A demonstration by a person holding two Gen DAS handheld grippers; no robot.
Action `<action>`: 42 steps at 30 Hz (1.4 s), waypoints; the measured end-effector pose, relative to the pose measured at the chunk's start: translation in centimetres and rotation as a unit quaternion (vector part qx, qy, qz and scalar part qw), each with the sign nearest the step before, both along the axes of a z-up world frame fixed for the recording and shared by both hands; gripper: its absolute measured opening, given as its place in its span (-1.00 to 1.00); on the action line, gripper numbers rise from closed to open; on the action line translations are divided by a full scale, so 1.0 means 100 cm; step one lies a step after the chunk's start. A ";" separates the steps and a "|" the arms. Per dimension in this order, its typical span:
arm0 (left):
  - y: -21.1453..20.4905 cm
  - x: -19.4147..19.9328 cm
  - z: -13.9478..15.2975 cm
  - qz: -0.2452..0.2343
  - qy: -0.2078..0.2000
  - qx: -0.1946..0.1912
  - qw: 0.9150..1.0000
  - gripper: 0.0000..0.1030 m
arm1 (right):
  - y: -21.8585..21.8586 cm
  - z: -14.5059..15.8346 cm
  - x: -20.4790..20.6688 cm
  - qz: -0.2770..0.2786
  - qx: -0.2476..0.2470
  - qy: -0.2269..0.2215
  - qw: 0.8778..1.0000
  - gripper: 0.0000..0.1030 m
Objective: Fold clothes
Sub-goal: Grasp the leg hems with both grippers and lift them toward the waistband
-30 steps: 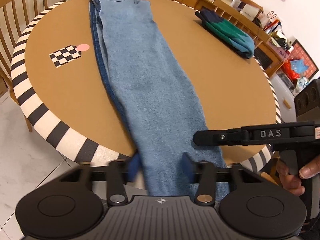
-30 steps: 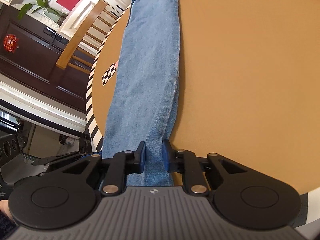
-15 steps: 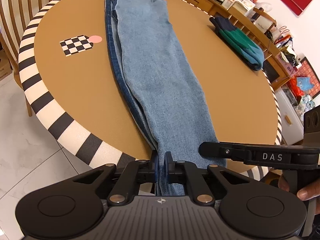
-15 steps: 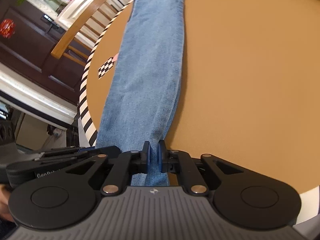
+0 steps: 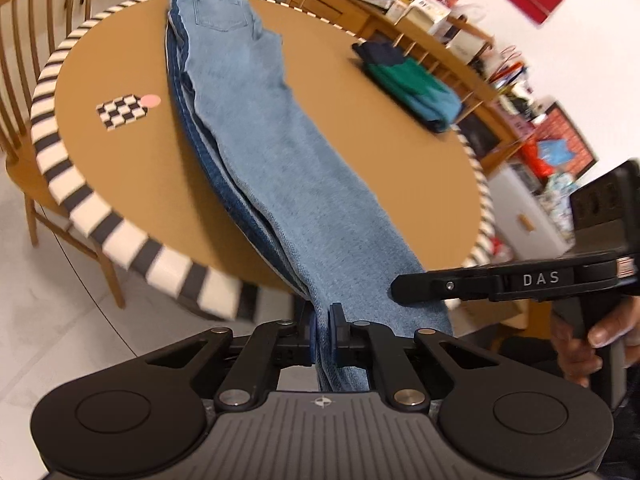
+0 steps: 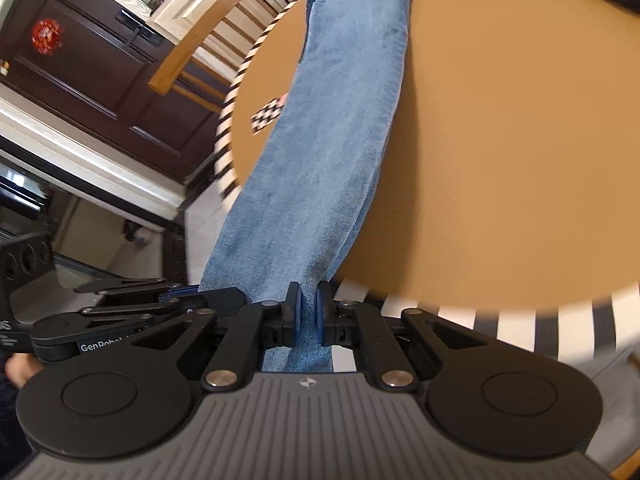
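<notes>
At the bottom centre of the left wrist view, the left hand-held gripper [image 5: 323, 334] is pinching the hem end of the jeans [image 5: 256, 128], its blue pads pressed tight on the denim with only cloth between them. The right hand-held gripper [image 6: 307, 312] is doing the same at the bottom centre of its own view, clamped on the opposite edge of that hem. In the left view it is also showing as a black bar at the lower right, with a hand [image 5: 576, 344] wrapped round its handle. Holding both corners of the hem at once is likely meant to keep the end spread flat, so the legs can be carried over as one straight edge.

Just above the grippers, the denim is hanging clear of the striped rim of the table [image 5: 120, 236], so the near end is being held in the air while the rest is lying on the brown top. The legs are stacked one on the other, the darker layer peeking out along the left edge, which suggests a lengthwise fold is already made.

Further up the frame, the waistband is resting at the far rim, acting as the anchor. A checkered marker [image 5: 126, 111] is lying to the left, and a folded green garment [image 5: 412, 84] is sitting at the upper right, well apart.
</notes>
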State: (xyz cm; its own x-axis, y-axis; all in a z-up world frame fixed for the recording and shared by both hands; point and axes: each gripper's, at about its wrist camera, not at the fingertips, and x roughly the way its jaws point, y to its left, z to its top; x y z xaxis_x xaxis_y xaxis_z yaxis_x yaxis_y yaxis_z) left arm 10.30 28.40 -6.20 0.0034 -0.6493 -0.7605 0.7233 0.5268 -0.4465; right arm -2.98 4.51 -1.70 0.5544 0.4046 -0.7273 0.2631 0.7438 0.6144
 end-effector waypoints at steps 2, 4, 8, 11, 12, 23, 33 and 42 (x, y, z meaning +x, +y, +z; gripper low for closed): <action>0.016 -0.013 0.017 -0.002 0.019 -0.008 1.000 -0.87 | 0.004 0.013 -0.018 0.001 0.024 0.006 1.000 -0.87; 0.031 -0.023 0.033 -0.008 0.032 -0.016 0.999 -0.88 | 0.010 0.026 -0.032 0.005 0.042 0.011 0.999 -0.87; 0.040 -0.021 0.059 -0.023 0.024 -0.021 0.999 -0.87 | 0.012 0.048 -0.034 0.000 0.062 0.016 0.998 -0.87; 0.035 -0.005 0.072 -0.025 0.009 -0.022 0.999 -0.88 | 0.008 0.060 -0.017 -0.012 0.067 0.015 0.998 -0.87; 0.031 0.005 0.077 -0.025 0.010 -0.023 0.999 -0.88 | 0.006 0.065 -0.008 -0.016 0.062 0.012 0.998 -0.87; -0.052 0.138 0.131 0.032 0.017 -0.051 0.998 -0.87 | -0.053 0.121 0.114 -0.056 0.022 -0.029 0.998 -0.86; -0.167 0.275 0.112 0.076 0.011 -0.009 0.997 -0.87 | -0.139 0.084 0.286 -0.049 0.017 0.012 0.999 -0.86; -0.236 0.392 0.046 0.135 0.078 0.023 0.988 -0.87 | -0.203 0.028 0.403 -0.036 0.042 0.064 0.996 -0.86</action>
State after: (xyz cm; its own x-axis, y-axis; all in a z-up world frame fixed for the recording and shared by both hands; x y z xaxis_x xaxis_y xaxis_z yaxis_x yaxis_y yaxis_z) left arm 49.54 4.79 -1.62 0.0516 -0.6052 -0.7944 0.4782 0.7133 -0.5124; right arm 37.32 -15.82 1.06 0.4894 0.4293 -0.7591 0.3940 0.6677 0.6316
